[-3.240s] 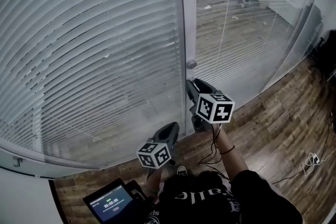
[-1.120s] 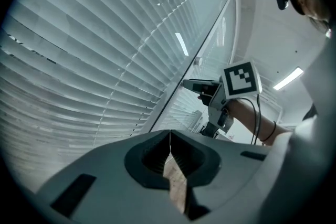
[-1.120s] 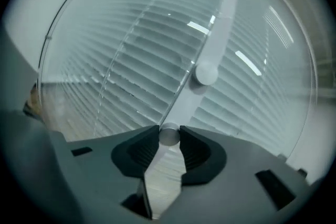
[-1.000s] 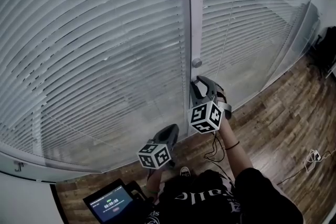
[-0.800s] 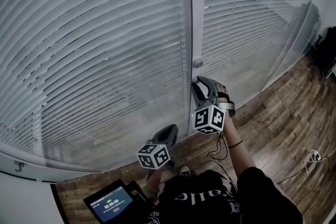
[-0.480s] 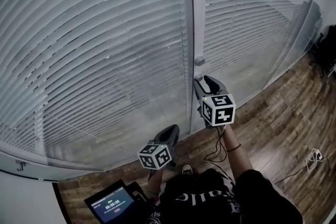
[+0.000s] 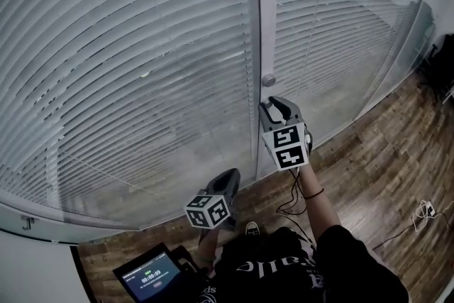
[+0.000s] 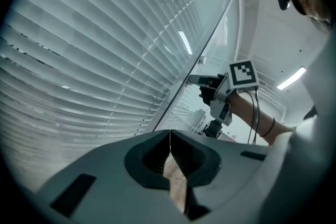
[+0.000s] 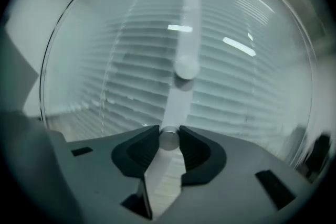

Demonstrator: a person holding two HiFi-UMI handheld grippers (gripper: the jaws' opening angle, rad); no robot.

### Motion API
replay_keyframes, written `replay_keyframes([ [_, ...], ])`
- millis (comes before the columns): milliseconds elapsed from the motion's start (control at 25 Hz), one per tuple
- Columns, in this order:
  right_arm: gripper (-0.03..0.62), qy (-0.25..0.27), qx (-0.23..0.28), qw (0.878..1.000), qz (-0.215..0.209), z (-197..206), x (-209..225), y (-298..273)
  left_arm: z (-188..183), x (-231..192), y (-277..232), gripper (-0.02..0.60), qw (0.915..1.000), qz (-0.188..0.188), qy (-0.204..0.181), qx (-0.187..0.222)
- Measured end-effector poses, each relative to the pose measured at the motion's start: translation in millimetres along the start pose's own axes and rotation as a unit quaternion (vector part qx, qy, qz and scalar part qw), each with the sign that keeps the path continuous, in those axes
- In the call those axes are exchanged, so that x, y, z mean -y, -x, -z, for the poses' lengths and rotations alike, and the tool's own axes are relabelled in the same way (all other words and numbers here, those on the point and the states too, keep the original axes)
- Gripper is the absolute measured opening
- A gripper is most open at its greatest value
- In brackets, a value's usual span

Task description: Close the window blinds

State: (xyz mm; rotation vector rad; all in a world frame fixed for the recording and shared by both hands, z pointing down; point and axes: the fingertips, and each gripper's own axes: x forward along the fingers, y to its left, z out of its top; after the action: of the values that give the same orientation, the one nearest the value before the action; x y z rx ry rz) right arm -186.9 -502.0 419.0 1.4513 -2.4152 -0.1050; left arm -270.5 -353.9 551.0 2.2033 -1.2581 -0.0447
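The window blinds fill the head view from 9 to 2 o'clock: two panels of pale slats behind glass. The slats look nearly shut, though haze and glare make the last gaps hard to judge. A white upright post splits the panels at 12 o'clock. Wood floor runs from 3 to 5 o'clock. The person's black shirt is cut off at 6, and a tablet is clipped by the edge at 7.

The right gripper points at the post just right of centre. Its jaws have just been closing and now pinch the lower knob, which the head view hides. The upper knob stands free at 12 o'clock from it. The left gripper hangs at 7 o'clock from the right one, its jaws tip to tip with nothing between them.
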Motion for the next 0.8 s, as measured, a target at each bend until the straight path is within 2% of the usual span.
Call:
replay_keyframes([
  [40,0.133,0.069,-0.003,0.998,0.015,-1.0,-2.8,0.5,0.4,0.6,-0.7,0.005,1.0,0.001,-0.001,-0.001],
  [80,0.133,0.111,-0.002,0.994,0.021,-1.5,-4.6,0.7,1.0,1.2,-1.3,0.005,1.0,0.001,-0.001,-0.001],
  [160,0.133,0.147,0.003,0.989,0.019,-1.7,-6.5,0.5,2.7,3.0,-2.1,0.005,1.0,0.001,-0.001,-0.003],
  [240,0.135,0.156,0.009,0.987,0.021,-1.3,-7.0,0.2,4.4,5.7,-2.7,0.005,1.0,0.002,-0.001,-0.005],
  [280,0.135,0.135,0.015,0.991,0.022,-1.0,-6.4,-0.1,5.1,7.1,-3.0,0.005,1.0,0.002,-0.001,-0.005],
  [320,0.135,0.092,0.022,0.995,0.019,-0.8,-4.9,0.1,6.0,8.6,-3.1,0.005,1.0,0.002,0.0,-0.005],
  [360,0.135,0.037,0.027,0.999,0.014,-0.1,-2.7,1.4,7.1,10.6,-3.1,0.005,1.0,0.002,0.001,-0.005],
  [440,0.141,-0.062,0.03,0.998,0.001,3.9,2.9,8.9,10.7,15.3,-2.4,0.005,1.0,0.001,0.003,-0.006],
  [520,0.144,-0.126,0.03,0.991,-0.01,11.0,6.2,21.6,14.3,19.2,-0.8,0.005,1.0,-0.003,0.003,-0.004],
  [640,0.143,-0.197,0.022,0.98,-0.033,32.1,5.4,49.1,20.9,29.7,3.1,0.005,1.0,-0.01,0.0,-0.002],
  [800,0.143,-0.303,0.001,0.949,-0.084,76.7,5.7,97.4,32.6,59.1,3.2,0.005,0.9997,-0.021,0.001,0.015],
])
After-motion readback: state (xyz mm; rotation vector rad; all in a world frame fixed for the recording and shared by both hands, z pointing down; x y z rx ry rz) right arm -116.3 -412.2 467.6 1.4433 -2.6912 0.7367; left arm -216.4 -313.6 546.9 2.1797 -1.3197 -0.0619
